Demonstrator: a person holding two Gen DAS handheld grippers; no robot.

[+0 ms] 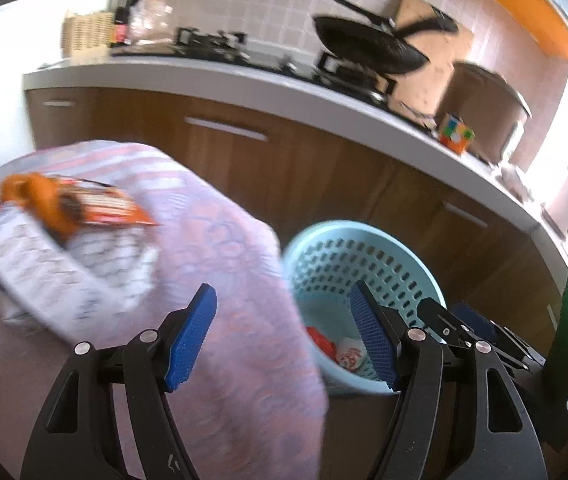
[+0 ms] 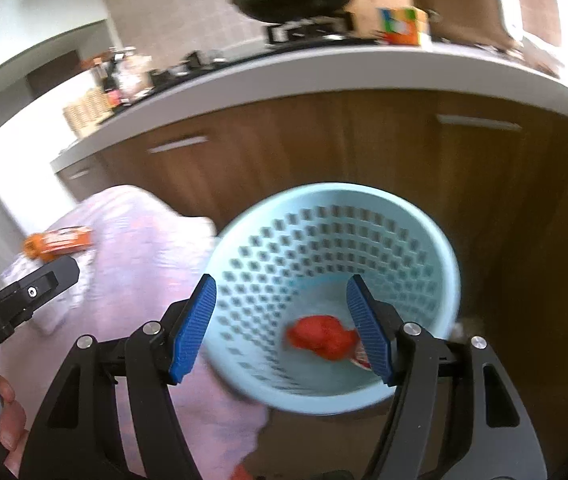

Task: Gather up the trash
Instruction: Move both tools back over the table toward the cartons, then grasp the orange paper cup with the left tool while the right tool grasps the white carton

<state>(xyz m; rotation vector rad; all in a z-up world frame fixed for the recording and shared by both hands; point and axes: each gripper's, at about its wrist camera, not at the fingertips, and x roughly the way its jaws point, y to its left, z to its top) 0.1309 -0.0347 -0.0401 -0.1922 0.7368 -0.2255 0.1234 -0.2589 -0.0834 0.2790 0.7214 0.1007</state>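
On the left, we see the orange wrapper (image 1: 84, 208) and a white printed packet (image 1: 44, 264) lying uncollected on the pink-clothed table (image 1: 220, 240). Our left gripper (image 1: 284, 340) stands open and empty above the table's edge. To the right, the blue basket (image 2: 324, 216) on the floor already holds red trash (image 2: 316, 336), and our right gripper (image 2: 280, 328) hovers over it, jaws apart, holding nothing. We judge there is room between table and cabinets (image 2: 284, 140).

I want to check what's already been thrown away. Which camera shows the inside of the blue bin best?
The right wrist view: it looks almost straight down into the blue bin, showing red trash on its floor. The left wrist view shows the bin obliquely, partly hidden behind a claw finger.
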